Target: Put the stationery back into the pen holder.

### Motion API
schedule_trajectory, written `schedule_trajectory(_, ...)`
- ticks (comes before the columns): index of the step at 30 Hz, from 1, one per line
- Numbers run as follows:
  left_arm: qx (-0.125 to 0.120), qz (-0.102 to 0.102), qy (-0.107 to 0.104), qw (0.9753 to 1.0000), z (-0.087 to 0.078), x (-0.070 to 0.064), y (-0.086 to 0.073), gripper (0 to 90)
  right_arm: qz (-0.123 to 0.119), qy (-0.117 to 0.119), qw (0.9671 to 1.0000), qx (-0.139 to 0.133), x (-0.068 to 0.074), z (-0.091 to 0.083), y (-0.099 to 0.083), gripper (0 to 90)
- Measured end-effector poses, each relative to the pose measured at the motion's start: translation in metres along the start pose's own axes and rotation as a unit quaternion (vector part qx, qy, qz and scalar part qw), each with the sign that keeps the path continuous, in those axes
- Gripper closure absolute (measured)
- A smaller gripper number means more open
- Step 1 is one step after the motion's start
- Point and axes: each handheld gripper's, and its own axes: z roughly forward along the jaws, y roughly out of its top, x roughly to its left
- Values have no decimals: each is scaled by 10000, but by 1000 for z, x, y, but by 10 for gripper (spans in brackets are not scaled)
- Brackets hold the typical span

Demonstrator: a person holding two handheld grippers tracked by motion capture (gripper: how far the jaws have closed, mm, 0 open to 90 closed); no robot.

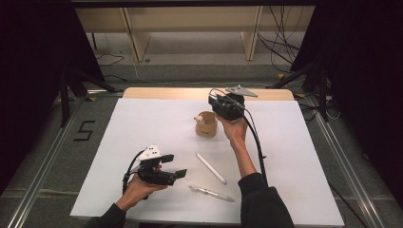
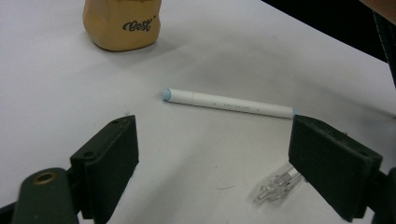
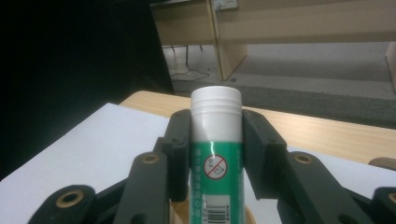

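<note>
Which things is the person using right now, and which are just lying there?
In use:
- glue stick, pinched in the right claw
- tan cup just below it

Lying about:
- white pen
- clear pen
- left claw, open, holding nothing

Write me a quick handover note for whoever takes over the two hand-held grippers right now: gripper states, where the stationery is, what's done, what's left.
Right hand-held gripper: shut on a green-labelled glue stick, held upright above the tan pen cup at the table's middle.
Left hand-held gripper: open, holding nothing, near the front left, jaws facing the pens.
On the white table: a white pen and a clear pen, lying apart, in front of the cup.
Done: glue stick picked up; something pale already sits in the cup, too small to identify.
Left, probably: lower the glue stick into the cup, then collect both pens.
</note>
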Motion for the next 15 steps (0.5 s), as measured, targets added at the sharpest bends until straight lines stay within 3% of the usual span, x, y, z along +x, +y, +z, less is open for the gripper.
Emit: schedule_trajectory(15,17,27,-31,10000,1,-2,-1,157,-102,-34,9999,37,6,24,-8,654)
